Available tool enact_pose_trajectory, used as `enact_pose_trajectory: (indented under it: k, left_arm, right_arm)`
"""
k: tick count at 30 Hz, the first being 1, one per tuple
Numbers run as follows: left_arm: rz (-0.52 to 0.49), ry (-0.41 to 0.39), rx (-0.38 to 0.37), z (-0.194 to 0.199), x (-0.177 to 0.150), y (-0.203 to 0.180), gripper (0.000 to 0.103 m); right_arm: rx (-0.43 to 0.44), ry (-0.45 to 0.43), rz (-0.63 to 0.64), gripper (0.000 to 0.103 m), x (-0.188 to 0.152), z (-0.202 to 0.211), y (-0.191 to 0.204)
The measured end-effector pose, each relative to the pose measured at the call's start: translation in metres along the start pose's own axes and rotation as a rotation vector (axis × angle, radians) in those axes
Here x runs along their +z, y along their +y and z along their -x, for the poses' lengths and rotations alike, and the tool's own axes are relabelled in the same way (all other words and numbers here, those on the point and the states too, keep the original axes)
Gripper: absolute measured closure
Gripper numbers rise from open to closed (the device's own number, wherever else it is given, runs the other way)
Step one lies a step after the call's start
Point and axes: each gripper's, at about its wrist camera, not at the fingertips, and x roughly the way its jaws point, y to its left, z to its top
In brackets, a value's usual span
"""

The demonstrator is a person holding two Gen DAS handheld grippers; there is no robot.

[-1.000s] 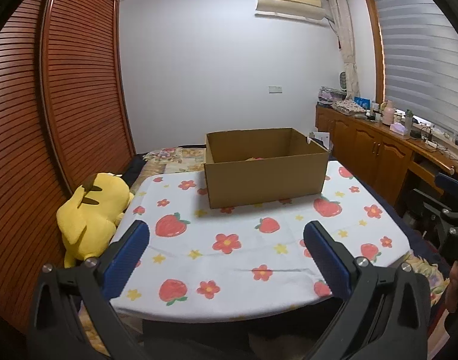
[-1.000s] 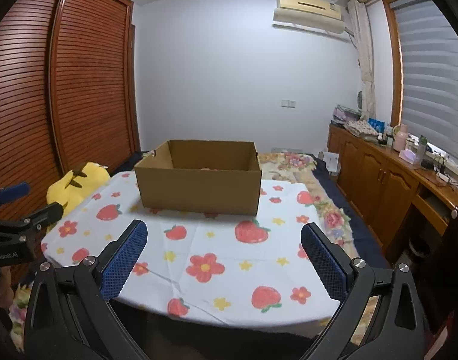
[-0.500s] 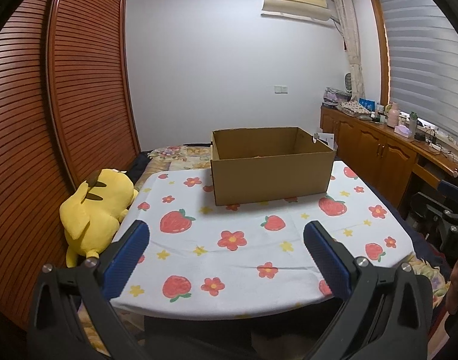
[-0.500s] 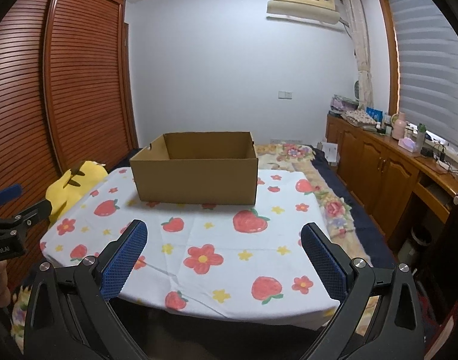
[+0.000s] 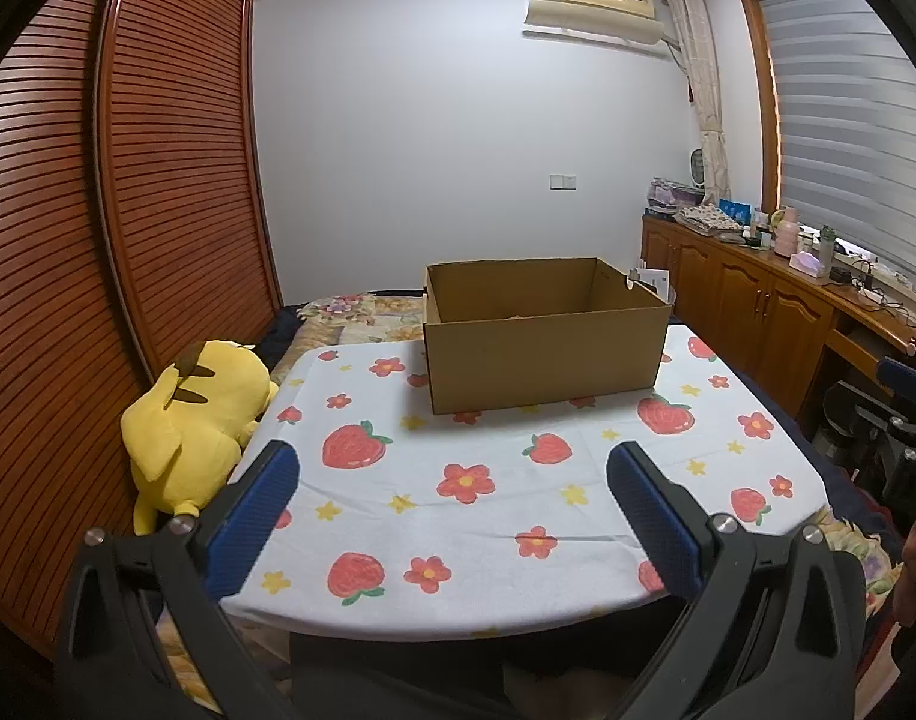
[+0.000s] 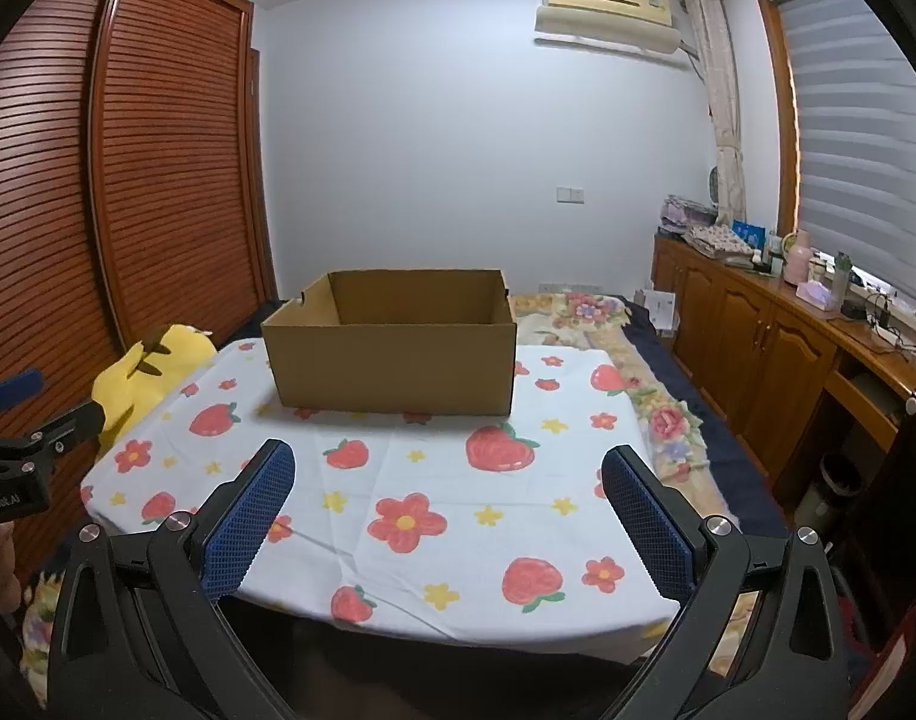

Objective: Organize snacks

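Note:
An open brown cardboard box [image 5: 545,354] [image 6: 392,360] stands at the far side of a table covered by a white cloth [image 5: 458,516] [image 6: 446,480] printed with strawberries and flowers. A small scrap of something pale shows low inside the box; the rest of its inside is hidden. No loose snacks lie on the cloth. My left gripper [image 5: 452,462] hangs open over the near edge with nothing between its blue pads. My right gripper [image 6: 449,459] is open and empty too, near the front edge. Each gripper shows at the other view's edge.
A yellow plush toy [image 5: 188,420] [image 6: 140,372] lies left of the table against a slatted wooden wardrobe [image 5: 98,240]. A wooden counter [image 5: 788,300] with bottles and clutter runs along the right wall under the window blinds. A bed with a floral cover [image 6: 584,312] is behind the table.
Both grippers have drawn back and risen a little, so the table and box look smaller and farther away. Both stay open and empty.

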Motion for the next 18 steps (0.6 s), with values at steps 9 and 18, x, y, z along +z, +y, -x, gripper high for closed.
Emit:
enact_pose_trajectory:
  k: [9,18]
  left_arm:
    - [0.001,0.001,-0.002,0.0003,0.0002,0.0006,0.0]
    - [0.001,-0.007,-0.003,0.0028,0.0016,0.0007,0.0]
  right_arm:
    - [0.004,0.001,-0.009,0.0,0.0015,0.0016,0.0002]
    - [-0.008,-0.006,-0.01,0.0,0.001,0.0024,-0.0019]
